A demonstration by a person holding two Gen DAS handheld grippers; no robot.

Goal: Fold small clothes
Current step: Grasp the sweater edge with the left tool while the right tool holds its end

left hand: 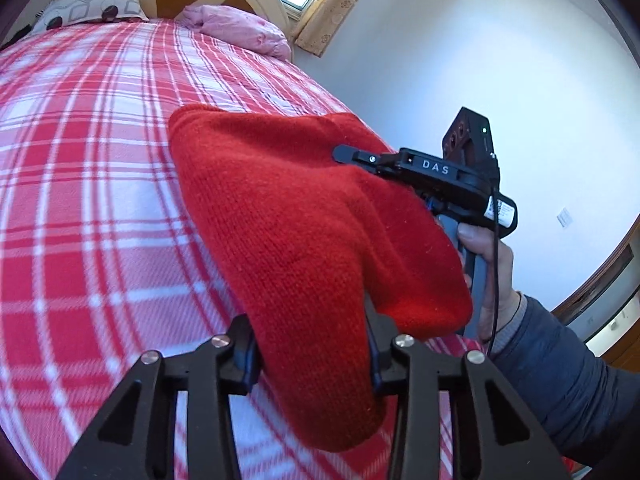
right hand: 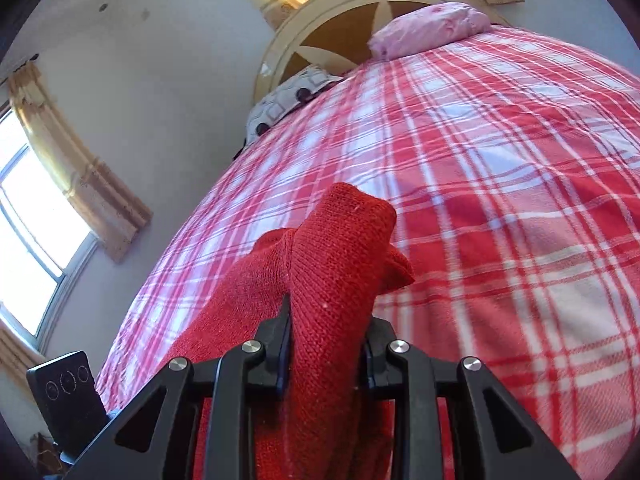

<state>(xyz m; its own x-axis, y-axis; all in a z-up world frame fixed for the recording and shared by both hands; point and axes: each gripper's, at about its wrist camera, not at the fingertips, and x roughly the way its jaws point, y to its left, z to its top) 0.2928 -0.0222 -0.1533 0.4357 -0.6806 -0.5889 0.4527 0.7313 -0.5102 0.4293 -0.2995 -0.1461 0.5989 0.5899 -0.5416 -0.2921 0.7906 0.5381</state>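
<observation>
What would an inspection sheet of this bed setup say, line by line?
Surface: bed with red plaid blanket.
Job's things: red knit garment, lifted off the blanket.
Clutter: pink pillow and patterned pillow near the headboard.
Grippers: left gripper and right gripper both clamp the garment.
Cables: black cable hanging by the right hand.
Surroundings: white wall, curtained window.

Black right gripper [left hand: 352, 156] lettered "DAS", black cable [left hand: 496, 264]; silver screws; blue-grey quilted sleeve [left hand: 568, 380].
</observation>
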